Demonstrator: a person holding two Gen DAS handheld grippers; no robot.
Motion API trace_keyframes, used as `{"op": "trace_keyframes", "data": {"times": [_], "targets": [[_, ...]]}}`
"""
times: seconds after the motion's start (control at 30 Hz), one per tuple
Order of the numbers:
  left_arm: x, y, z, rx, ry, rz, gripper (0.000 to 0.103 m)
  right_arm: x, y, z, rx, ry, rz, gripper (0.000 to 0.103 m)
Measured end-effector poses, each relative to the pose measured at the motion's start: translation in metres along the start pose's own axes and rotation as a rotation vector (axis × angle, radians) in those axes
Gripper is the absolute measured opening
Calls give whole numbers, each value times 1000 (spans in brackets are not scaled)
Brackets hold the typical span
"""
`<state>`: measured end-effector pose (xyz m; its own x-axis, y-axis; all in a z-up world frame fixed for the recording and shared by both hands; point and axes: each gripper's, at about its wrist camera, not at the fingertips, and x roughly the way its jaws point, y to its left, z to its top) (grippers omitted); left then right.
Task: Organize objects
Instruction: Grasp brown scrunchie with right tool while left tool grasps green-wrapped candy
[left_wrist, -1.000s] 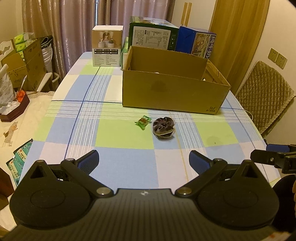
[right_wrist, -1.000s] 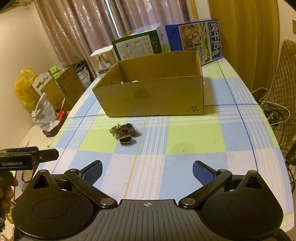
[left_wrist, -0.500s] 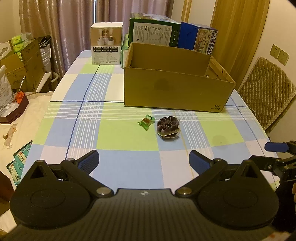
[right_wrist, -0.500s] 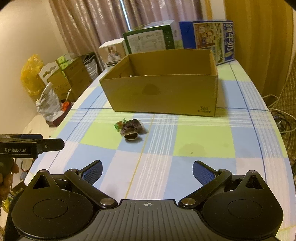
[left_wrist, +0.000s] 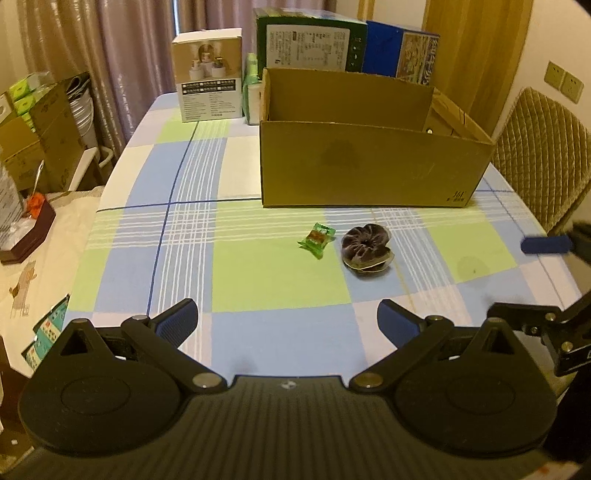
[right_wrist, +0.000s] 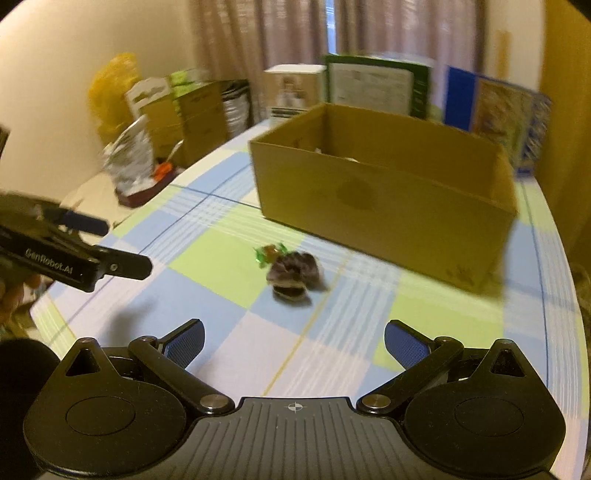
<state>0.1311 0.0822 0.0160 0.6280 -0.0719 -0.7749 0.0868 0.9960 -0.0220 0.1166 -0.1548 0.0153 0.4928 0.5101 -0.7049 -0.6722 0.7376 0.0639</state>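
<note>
The desk, covered with a cloth checked in blue, green and white, fills most of both wrist views. On its far half we see an open cardboard box standing upright, its long wall facing us and a dark stain near that wall's middle; a pale item shows just above the rim inside, too small for us to identify. Behind the box stand three printed cartons: a white carton, a green carton and a blue carton. A quilted chair stands beside the desk's right edge.

We hold the left gripper over the near edge of the desk, its jaws spread wide with nothing between them. The right gripper is likewise over the near edge, jaws wide apart and empty; its view is blurred by motion.

Just in front of the box, apart from its wall, lie the two loose things. The dark ruffled scrunchie lies on the cloth, seeming to rest on a pale ring or lid; we cannot tell which. Just beside it, to its left, lies a green-wrapped candy, not touching it in the left wrist view. Both lie well ahead of either gripper.
</note>
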Motion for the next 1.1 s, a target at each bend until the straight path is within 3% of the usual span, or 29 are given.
{"op": "trace_keyframes", "data": {"times": [0.33, 0.53, 0.73, 0.8, 0.83, 0.87, 0.97, 1.1], "targets": [[48, 16, 14, 80, 6, -25, 101, 78, -2, 18, -221, 9, 58, 101], [79, 22, 20, 105, 8, -29, 99, 127, -12, 23, -259, 39, 94, 100], [103, 24, 25, 112, 21, -50, 92, 164, -16, 29, -280, 78, 123, 75], [108, 24, 26, 113, 25, -56, 90, 173, -18, 28, -277, 115, 108, 44], [110, 23, 27, 115, 22, -60, 90, 173, -20, 27, -265, 116, 100, 42], [112, 22, 27, 117, 19, -66, 90, 170, -23, 26, -243, 105, 96, 34], [119, 15, 29, 128, 6, -76, 86, 159, -35, 25, -166, 85, 56, 28], [131, -1, 35, 160, -4, -102, 75, 140, -53, 19, -22, 63, 7, 28]]}}
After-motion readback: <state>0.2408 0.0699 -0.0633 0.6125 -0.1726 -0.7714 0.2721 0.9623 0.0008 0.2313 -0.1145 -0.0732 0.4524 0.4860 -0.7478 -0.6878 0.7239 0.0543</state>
